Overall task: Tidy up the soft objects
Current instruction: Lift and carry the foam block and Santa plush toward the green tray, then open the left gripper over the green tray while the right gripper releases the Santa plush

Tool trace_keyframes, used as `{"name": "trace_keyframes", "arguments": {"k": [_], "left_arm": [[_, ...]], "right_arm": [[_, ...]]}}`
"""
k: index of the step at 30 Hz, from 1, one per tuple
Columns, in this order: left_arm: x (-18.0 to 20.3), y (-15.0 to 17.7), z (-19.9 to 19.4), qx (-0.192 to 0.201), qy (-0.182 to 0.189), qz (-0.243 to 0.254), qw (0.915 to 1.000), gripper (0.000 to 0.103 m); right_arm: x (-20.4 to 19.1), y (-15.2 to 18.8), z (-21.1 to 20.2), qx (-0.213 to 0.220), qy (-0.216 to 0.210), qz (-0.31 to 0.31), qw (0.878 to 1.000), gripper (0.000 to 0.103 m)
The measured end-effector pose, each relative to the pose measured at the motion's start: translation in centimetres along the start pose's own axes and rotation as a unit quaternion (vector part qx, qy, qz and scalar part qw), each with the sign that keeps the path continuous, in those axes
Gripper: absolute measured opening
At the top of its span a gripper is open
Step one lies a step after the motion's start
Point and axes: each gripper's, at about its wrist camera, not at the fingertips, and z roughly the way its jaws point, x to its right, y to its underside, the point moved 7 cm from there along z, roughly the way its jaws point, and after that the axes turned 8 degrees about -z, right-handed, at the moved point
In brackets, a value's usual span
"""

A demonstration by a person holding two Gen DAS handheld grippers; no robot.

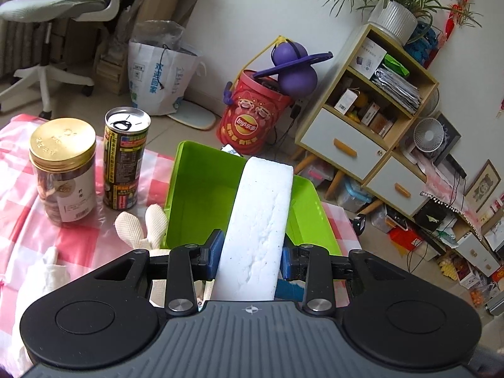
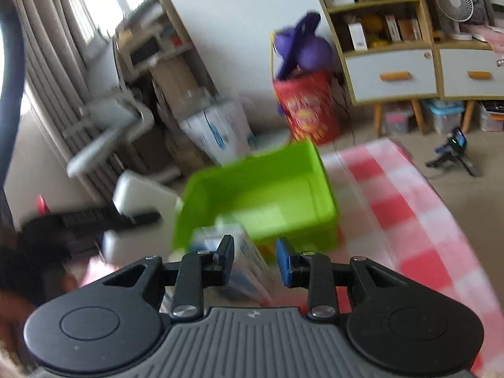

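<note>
Sorting left to right, by what each view shows:

Glove (image 1: 141, 226): lower left of the left-wrist view, white woven cloth lying on the checked cloth (image 1: 78, 239), its tips touching the bin's left wall. Judged limp and light; it would drape, so pinch a bunched fold, not a flat finger.

Jar (image 1: 63, 170) and can (image 1: 124, 160): centre left, upright, side by side behind the glove. Hard things, likely not part of this sort.

Foam (image 1: 258, 226): centre of that view, a long white block reaching from low centre up over the bin's far rim. Judged very light, springy, a little crumbly at the surface; a firm squeeze would dent it.

Left gripper (image 1: 252, 260): clamped on the foam near its close end, blue pads against both long sides. The far end overhangs, but low weight should keep it from levering out.

Bin (image 1: 201, 195): green, open, centre; the foam hangs over it.

Packet (image 2: 239, 261): low centre of the right-wrist view, a clear, crinkly pack with blue print, blurred. Judged light, soft and slippery.

Right gripper (image 2: 255, 261): jaws narrow with the packet between them; left pad against it, but blur hides whether the right pad presses.

Bin, right-wrist view (image 2: 261, 195): just beyond the packet; its floor looks bare apart from faint reflections.
</note>
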Motion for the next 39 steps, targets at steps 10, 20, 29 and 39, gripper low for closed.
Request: {"name": "trace_keyframes", "arguments": {"k": [10, 20, 29, 39], "left_arm": [[0.3, 0.2, -0.3, 0.003, 0.0, -0.009, 1.0, 0.035], [1.0, 0.6, 0.3, 0.003, 0.0, 0.001, 1.0, 0.035], [1.0, -1.6, -0.2, 0.034, 0.015, -0.02, 0.9991, 0.035], [1.8, -2.4, 1.2, 0.045, 0.024, -0.025, 0.9984, 0.036]], "right_arm": [[-0.4, 5.3, -1.2, -0.13, -0.026, 0.0, 0.991, 0.054], [-1.5, 8.8, 2.8, -0.198, 0.021, -0.006, 0.98, 0.031], [-0.2, 3.0, -1.6, -0.07, -0.006, 0.047, 0.996, 0.024], [0.1, -4.9, -2.2, 0.137, -0.004, 0.098, 0.986, 0.024]]}}
